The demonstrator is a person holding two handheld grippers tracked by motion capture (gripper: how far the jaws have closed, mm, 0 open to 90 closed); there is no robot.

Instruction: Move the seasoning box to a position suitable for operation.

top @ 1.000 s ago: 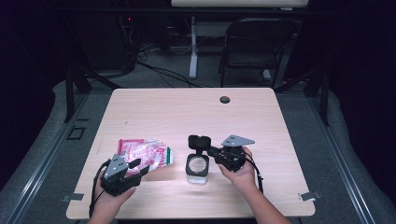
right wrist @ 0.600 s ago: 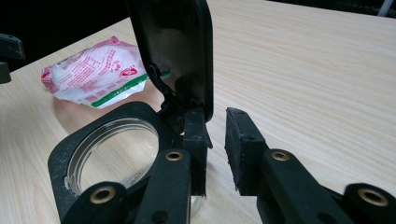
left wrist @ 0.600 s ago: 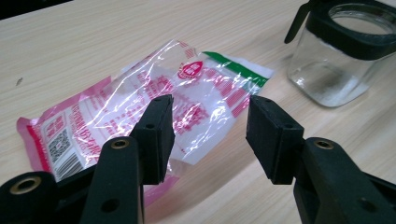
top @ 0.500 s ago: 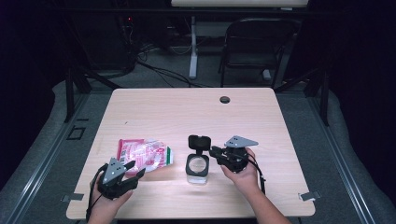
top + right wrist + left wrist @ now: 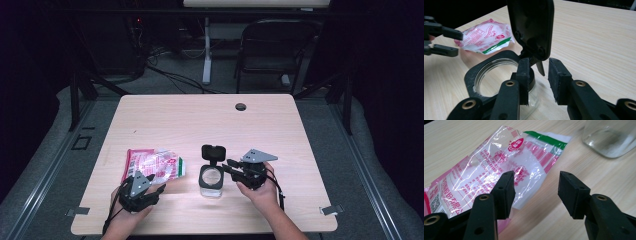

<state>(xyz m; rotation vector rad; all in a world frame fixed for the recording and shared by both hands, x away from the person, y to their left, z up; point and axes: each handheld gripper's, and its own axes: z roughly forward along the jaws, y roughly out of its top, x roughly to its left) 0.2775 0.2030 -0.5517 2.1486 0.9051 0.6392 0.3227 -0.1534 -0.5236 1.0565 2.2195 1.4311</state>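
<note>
A crinkled pink-and-white plastic bag (image 5: 152,164) (image 5: 499,167) lies flat on the table at the front left. My left gripper (image 5: 157,190) (image 5: 536,188) is just in front of it, open, jaws having just been opening; one jaw hangs over the bag's near edge and nothing is gripped. A clear glass jar (image 5: 211,179) (image 5: 499,75) stands at the front middle, its black hinged lid (image 5: 212,151) (image 5: 530,25) flipped upright. My right gripper (image 5: 228,168) (image 5: 538,75) is at the lid's hinge, jaws just opened, with the small latch tab (image 5: 540,68) loose between them.
The wooden table (image 5: 200,120) has a round cable hole (image 5: 240,106) at its far edge. A dark chair (image 5: 272,50) and cables sit on the floor beyond. The left gripper (image 5: 441,41) appears at the far left of the right gripper view.
The left gripper has sunk a little toward the front edge, jaws wider. The right gripper's jaws have spread apart at the lid hinge. Bag and jar stay put.
</note>
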